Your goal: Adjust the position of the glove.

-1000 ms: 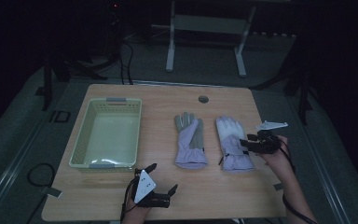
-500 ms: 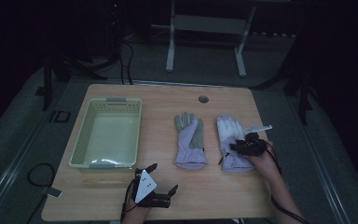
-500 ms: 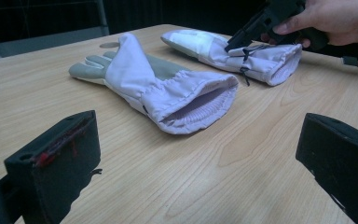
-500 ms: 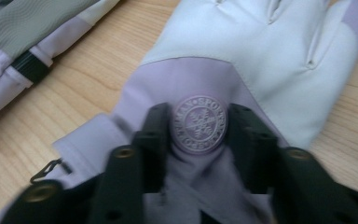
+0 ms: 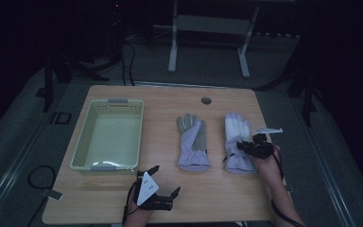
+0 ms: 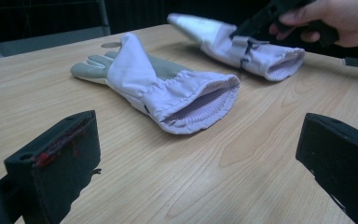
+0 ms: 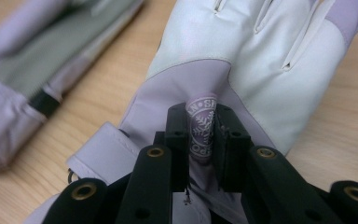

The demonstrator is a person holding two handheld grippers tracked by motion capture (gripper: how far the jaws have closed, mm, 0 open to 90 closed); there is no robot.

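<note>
I see a wooden table (image 5: 170, 208) filling the middle of the high view. A pale green basket (image 5: 108, 135) sits at centre left. Two lavender gloves lie right of centre, side by side: the left glove (image 5: 192, 142) and the right glove (image 5: 237, 142). My right gripper (image 7: 200, 135) is clamped on a fold of the right glove. At bottom centre, my left gripper (image 5: 163, 182) rests with jaws wide apart.

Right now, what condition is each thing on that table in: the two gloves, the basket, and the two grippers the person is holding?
left glove: flat on the table, cuff open, untouched.
right glove: lying on the table, a fold of its fabric pinched.
basket: upright, nothing inside.
left gripper: open, over bare table near the front edge.
right gripper: shut on the right glove.
</note>
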